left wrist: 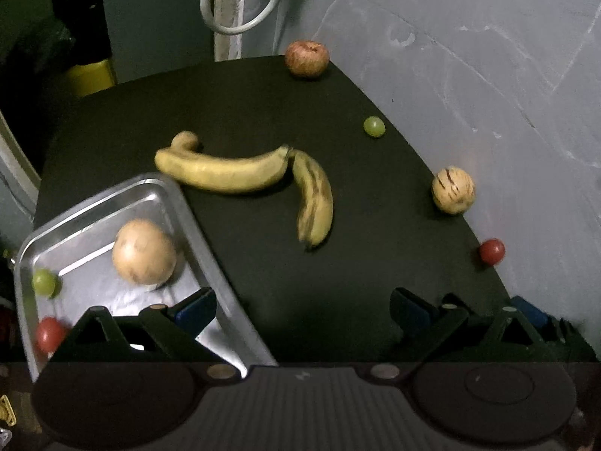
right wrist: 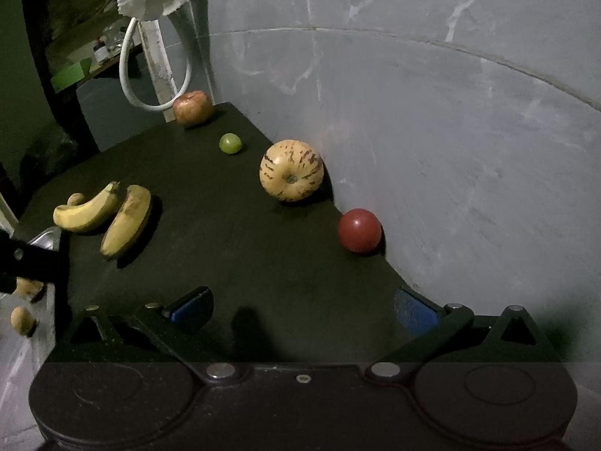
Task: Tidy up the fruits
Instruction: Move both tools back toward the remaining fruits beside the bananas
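Both claws spread, empty: left gripper (left wrist: 300, 312), right gripper (right wrist: 304, 306). Tray (left wrist: 195, 221) holds 3 fruits; 2 bananas (left wrist: 225, 171), red tomato (right wrist: 359, 230), striped melon (right wrist: 291, 170) loose on table (right wrist: 225, 248). Risk: round tomato at table edge, nudge sends it rolling off.

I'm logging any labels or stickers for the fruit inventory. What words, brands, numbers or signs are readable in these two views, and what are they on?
None: no readable text in either view.
Fruits: the apple, bananas, striped melon and red tomato carry no stickers or print.
Metal tray: bare, no stamp visible.
Left gripper and right gripper: no lettering.
Small bottle on the far shelf: too small and blurred to tell whether its label carries text.
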### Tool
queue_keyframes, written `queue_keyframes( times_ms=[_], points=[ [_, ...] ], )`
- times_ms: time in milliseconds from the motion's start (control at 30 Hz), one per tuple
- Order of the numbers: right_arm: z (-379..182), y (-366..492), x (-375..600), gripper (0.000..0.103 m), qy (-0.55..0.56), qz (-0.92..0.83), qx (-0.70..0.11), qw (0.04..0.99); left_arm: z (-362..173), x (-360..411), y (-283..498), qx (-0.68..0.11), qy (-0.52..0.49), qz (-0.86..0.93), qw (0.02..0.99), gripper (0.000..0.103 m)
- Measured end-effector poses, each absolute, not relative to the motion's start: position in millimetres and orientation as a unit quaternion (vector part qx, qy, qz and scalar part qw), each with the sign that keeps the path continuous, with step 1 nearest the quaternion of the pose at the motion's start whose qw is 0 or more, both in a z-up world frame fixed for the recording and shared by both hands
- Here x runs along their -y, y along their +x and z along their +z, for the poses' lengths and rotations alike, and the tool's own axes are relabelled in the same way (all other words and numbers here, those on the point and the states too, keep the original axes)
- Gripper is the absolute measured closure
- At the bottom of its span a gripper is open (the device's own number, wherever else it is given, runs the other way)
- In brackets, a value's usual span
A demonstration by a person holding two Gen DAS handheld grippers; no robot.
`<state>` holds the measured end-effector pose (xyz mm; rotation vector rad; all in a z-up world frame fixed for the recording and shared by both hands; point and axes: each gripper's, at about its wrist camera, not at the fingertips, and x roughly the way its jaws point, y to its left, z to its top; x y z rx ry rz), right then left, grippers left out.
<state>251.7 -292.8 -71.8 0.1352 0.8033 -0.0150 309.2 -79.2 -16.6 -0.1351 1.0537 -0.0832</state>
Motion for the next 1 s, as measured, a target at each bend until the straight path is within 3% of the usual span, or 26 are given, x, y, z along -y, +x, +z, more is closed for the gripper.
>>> queue_keyframes(
  times_ms=[733,1000],
  points=[
    [-86.8,284.6,283.5,0.006,0.079,-0.065,-0.372,0.923,-56.8,96.4,396.1,-0.499,-0.049,-0.063,0.863,0.003],
    [-87.8,293.5,281.7,0.009,0.086,-0.075,-0.362,0.925,-64.3,99.6,406.2,-0.501,-0.067,-0.078,0.859,0.016]
  ],
)
